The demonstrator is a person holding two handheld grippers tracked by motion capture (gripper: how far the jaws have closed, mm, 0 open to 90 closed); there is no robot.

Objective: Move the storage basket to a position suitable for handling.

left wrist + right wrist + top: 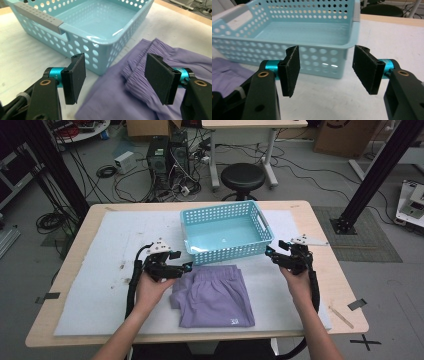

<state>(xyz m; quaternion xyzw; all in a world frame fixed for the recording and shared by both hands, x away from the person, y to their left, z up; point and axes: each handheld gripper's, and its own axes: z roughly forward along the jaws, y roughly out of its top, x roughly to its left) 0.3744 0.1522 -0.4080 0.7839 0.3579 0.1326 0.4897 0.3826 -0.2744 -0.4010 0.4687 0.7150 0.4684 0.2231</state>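
Shorts (214, 296), purple, folded, are seen flat on the white mat (100, 285) just in front of the basket (226, 231), apart from both grippers; fabric is judged soft, light, floppy, likely to sag and unfold if lifted by one edge; the gathered waistband, bunched nearest the left gripper (181, 267), is judged the thickest hold, best taken at two corners together; left gripper jaws are held apart over the waistband, nothing clamped; right gripper (272, 253) jaws are held apart beside the basket's corner, nothing clamped; counted: one shorts, one basket, empty, two grippers.
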